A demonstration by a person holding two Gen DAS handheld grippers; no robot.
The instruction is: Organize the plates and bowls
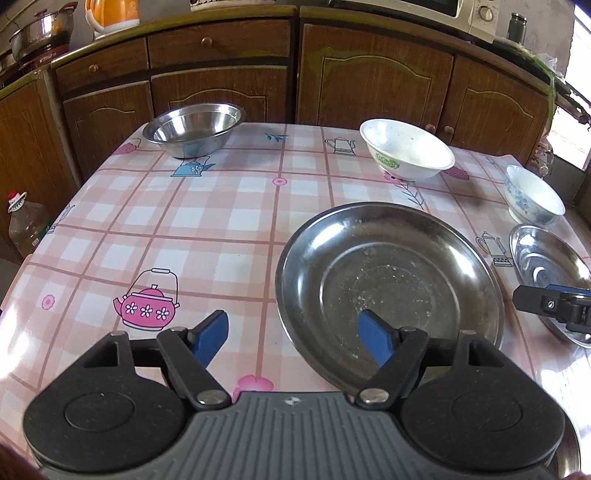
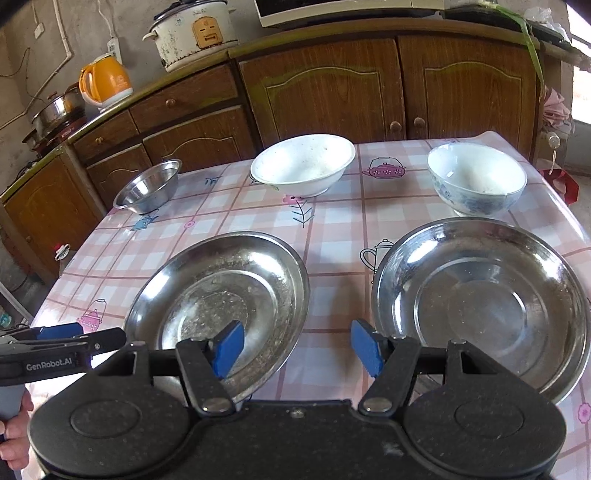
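Two steel plates lie side by side on the checked tablecloth: a dusty one [image 1: 388, 280] [image 2: 221, 295] and a cleaner one [image 1: 546, 266] [image 2: 480, 310] to its right. Behind them stand a white bowl [image 1: 406, 151] [image 2: 303, 166], a blue-patterned bowl [image 1: 532, 199] [image 2: 476, 177] and a small steel bowl [image 1: 192, 129] [image 2: 147, 188]. My left gripper [image 1: 291, 325] [image 2: 74, 338] hovers open over the dusty plate's left rim, holding nothing. My right gripper [image 2: 295, 345] [image 1: 532, 301] is open above the gap between the two plates, also holding nothing.
Brown cabinets [image 2: 325, 85] run close behind the table. On the counter are an orange kettle [image 2: 105, 79], a rice cooker [image 2: 192, 33] and a pot [image 1: 40, 33]. An oil bottle [image 1: 26, 229] stands on the floor at the left. A hand [image 2: 14, 435] holds the left gripper.
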